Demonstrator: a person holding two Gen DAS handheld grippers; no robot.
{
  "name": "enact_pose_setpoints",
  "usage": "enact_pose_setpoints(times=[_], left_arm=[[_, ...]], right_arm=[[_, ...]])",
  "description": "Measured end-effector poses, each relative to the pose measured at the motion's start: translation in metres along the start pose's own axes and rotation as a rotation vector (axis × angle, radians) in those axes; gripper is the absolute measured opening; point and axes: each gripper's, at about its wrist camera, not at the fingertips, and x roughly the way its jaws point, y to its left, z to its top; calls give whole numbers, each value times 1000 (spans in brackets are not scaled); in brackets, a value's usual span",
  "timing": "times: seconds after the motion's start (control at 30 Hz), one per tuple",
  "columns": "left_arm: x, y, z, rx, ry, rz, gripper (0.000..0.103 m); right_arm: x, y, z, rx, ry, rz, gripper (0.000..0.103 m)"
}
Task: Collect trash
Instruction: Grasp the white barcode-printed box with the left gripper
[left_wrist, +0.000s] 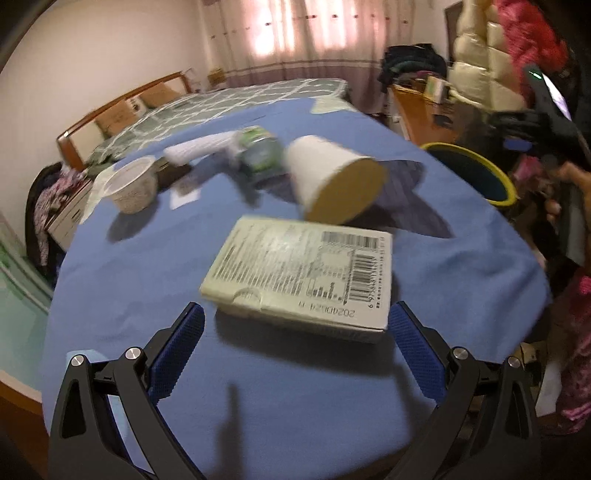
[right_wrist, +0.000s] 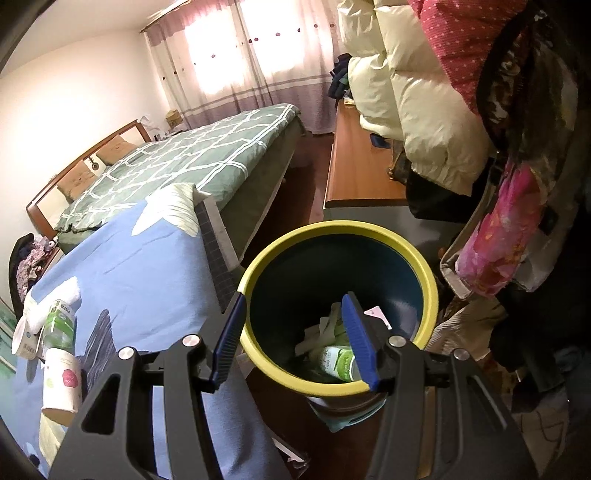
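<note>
A flat cream carton (left_wrist: 306, 273) with a barcode lies on the blue-covered table (left_wrist: 147, 277). My left gripper (left_wrist: 298, 306) is open just before it, with a blue pad at each near corner and neither pad touching. Behind the carton lie a tipped paper cup (left_wrist: 332, 177), a green-labelled bottle (left_wrist: 258, 151), a white roll (left_wrist: 199, 147) and a clear plastic cup (left_wrist: 129, 184). My right gripper (right_wrist: 293, 295) hangs open and empty over the yellow-rimmed bin (right_wrist: 332, 229). In the bin lie a green bottle (right_wrist: 340, 362) and crumpled paper (right_wrist: 325, 325).
The bin (left_wrist: 476, 173) stands on the floor by the table's right edge. A bed (right_wrist: 192, 155) lies beyond the table, and a wooden cabinet (right_wrist: 358, 166) piled with bedding is behind the bin. A person's hand (left_wrist: 569, 184) shows at the right. Clothes hang close by (right_wrist: 509, 229).
</note>
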Motion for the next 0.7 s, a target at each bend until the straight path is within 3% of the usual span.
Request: enact_pose_setpoints(times=[0.07,0.17,0.3,0.4,0.53,0.7], left_arm=[[2,18,0,-38,9,26,98],[7,55,2,-91,7,148,98],[17,96,9,-165,8,241,98],[13,108,17,-219,-14,190,98],[8,88,31,-168,-53,112,98],[34,74,49,-172,7,62,98]], right_arm=[[1,3,-1,-7,2,2,51],[1,8,-1,-14,5,8,51],[1,17,-2,-31,6,17,51],[0,22,-3,-41,4,19,51],[-2,24,-2,-40,2,24,51],[-1,26,-4,-48,7,28,52]])
